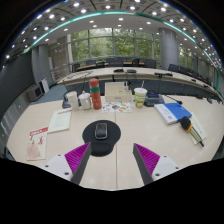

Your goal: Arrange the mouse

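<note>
Gripper (111,158) jaws wide apart, holding nothing. Mouse (101,130) on round black mat (101,135) just ahead, on table (150,130).

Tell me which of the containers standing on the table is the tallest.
The red cylindrical can, beside the two shorter white cups; the green-banded paper cup to the other side is shorter too.

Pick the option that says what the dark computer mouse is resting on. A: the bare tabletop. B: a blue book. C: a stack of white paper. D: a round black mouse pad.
D: the dark computer mouse lies on the round black mouse pad, just ahead of the open gripper, whose fingers do not touch it.
</note>
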